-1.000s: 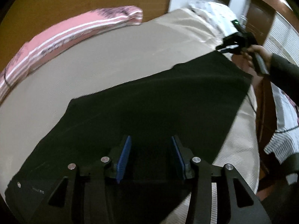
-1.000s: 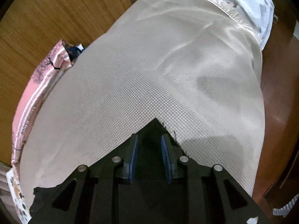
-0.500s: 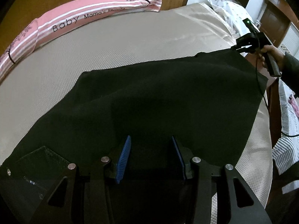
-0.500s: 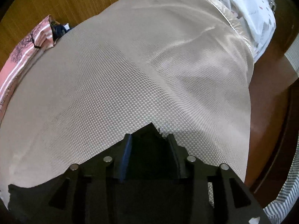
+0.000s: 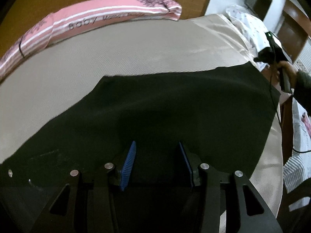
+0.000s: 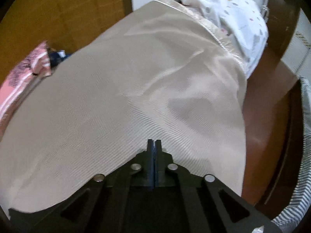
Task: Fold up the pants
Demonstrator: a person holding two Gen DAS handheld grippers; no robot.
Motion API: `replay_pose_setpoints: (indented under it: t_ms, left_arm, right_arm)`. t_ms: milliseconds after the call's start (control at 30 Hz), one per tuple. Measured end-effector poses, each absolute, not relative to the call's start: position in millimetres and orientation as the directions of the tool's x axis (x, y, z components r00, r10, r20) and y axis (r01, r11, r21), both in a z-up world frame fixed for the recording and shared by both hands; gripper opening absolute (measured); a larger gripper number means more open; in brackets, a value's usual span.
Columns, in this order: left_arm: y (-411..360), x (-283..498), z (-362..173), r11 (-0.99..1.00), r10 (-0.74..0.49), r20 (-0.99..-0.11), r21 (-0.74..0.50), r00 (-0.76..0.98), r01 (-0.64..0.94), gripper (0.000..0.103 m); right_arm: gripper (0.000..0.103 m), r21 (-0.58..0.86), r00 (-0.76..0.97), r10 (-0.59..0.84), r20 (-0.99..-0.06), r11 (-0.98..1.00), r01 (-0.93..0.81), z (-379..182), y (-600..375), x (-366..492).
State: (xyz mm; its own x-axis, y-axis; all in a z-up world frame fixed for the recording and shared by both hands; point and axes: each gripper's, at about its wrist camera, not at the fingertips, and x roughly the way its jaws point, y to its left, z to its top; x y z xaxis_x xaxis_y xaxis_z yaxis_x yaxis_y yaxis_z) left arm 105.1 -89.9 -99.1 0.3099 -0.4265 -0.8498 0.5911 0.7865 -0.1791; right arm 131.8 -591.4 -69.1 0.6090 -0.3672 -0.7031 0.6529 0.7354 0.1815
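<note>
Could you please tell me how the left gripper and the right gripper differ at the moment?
On the left gripper the fingers stand apart; on the right gripper they have just been closing and now meet. The left gripper hangs over the middle of the black pants with nothing pinched, while the right gripper seems to pinch a corner of them. Both point down at the pants on the beige bed.

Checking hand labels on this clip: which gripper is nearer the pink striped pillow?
Left, though neither is close. The left gripper hovers over the black pants, the pink striped pillow across bare bedding. The right gripper sits at the pants' far corner, farther along.
</note>
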Motion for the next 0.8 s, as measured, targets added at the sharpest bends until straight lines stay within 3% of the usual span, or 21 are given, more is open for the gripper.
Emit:
replay_pose_setpoints:
  t_ms: [67, 167, 267, 400, 433, 500, 800]
  left_arm:
    - [-85.2, 104.2, -101.2, 0.787, -0.44, -0.843, -0.197, 0.309, 0.584, 0.046]
    - [-84.7, 104.6, -100.1, 0.789, -0.439, -0.844, -0.198, 0.307, 0.582, 0.046]
    - [-83.9, 105.0, -93.5, 0.796, -0.436, -0.84, -0.194, 0.322, 0.573, 0.047]
    - [-80.2, 104.2, -94.9, 0.802, -0.423, -0.853, -0.195, 0.305, 0.565, 0.05]
    - [-78.8, 102.3, -96.3, 0.802, -0.418, -0.856, -0.19, 0.306, 0.566, 0.05]
    - [-76.7, 98.6, -98.7, 0.803, -0.412, -0.859, -0.183, 0.306, 0.567, 0.05]
    - [-61.4, 82.4, -102.3, 0.808, -0.394, -0.856, -0.149, 0.334, 0.57, 0.05]
  right_arm:
    - [0.0, 0.248, 0.629, -0.288, -0.722, 0.74, 0.625, -76.8, -595.0, 134.8]
    - [0.008, 0.329, 0.682, -0.242, -0.69, 0.735, 0.593, -74.5, -586.7, 127.4]
    - [0.008, 0.364, 0.731, -0.153, -0.665, 0.788, 0.496, -62.7, -561.4, 129.8]
    - [0.012, 0.384, 0.775, 0.043, -0.631, 0.885, 0.263, -41.3, -495.9, 147.1]
    - [0.019, 0.394, 0.772, 0.103, -0.627, 0.897, 0.2, -38.1, -475.2, 154.1]
    - [0.027, 0.389, 0.748, 0.201, -0.633, 0.917, 0.082, -34.5, -434.5, 168.5]
    - [0.027, 0.276, 0.578, 0.406, -0.708, 0.912, -0.302, -47.8, -262.6, 175.3]
